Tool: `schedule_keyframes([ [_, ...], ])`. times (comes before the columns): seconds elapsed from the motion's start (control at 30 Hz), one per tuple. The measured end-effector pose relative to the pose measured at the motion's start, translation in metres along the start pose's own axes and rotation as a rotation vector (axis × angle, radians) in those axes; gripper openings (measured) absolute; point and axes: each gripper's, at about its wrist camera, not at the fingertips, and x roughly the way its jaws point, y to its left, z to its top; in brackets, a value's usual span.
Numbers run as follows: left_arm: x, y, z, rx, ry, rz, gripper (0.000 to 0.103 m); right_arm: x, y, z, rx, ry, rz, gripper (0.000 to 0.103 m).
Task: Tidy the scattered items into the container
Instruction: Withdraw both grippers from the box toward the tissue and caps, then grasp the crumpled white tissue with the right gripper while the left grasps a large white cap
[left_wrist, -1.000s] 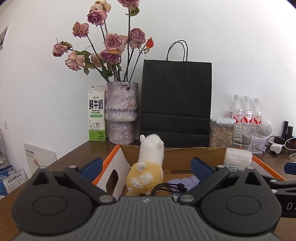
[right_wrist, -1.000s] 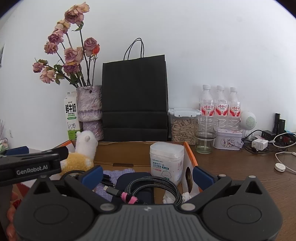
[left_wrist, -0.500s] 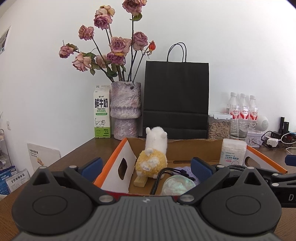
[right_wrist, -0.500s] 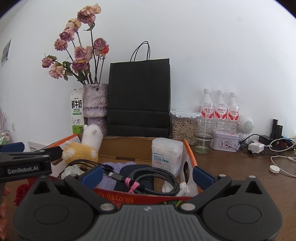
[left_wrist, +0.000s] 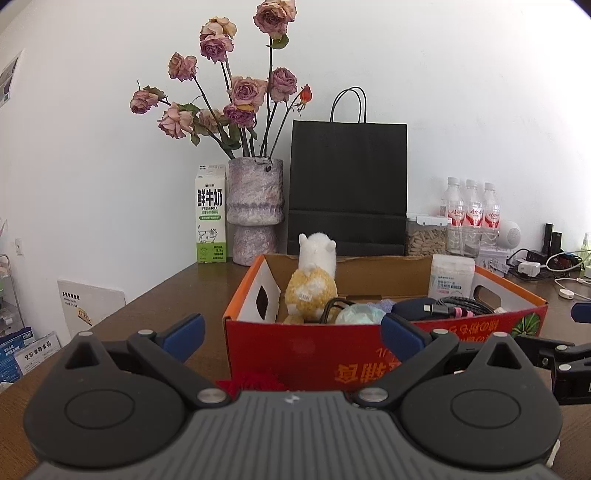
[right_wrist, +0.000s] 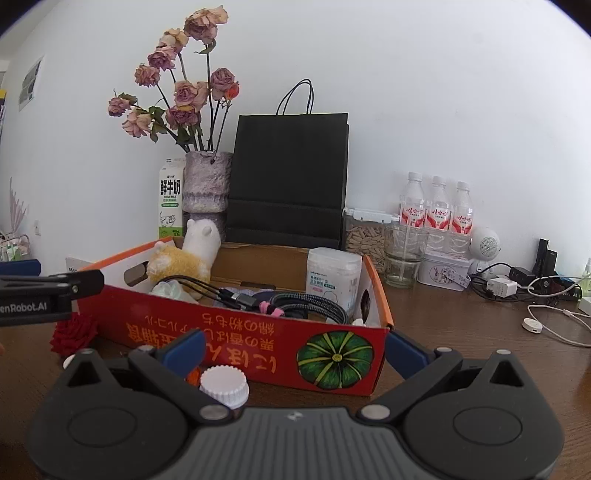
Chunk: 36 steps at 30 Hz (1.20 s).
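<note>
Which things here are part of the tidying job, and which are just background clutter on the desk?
Part of the job: cardboard box, plush toy, coiled cable, white tub inside it; red rose and white-capped bottle still outside.

Just lying about: black paper bag, vase of flowers, milk carton, water bottles, chargers.

Red box, green pumpkin print

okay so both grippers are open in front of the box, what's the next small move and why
Probably lower the right gripper onto the white-capped bottle just under it. The bottle sits on the table outside the red box, and the jaws are open and empty.
</note>
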Motion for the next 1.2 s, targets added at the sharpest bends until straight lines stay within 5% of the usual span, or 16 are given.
schedule_keyframes([
  [0.87, -0.041, 0.016, -0.014, 0.000, 0.094, -0.002, 0.103, -0.042, 0.009, -0.023, -0.010, 0.152, 0.067, 0.102],
  [1.2, -0.039, 0.017, -0.013, -0.002, 0.108, -0.008, 0.103, -0.027, 0.012, -0.028, -0.013, 0.261, 0.087, 0.075],
])
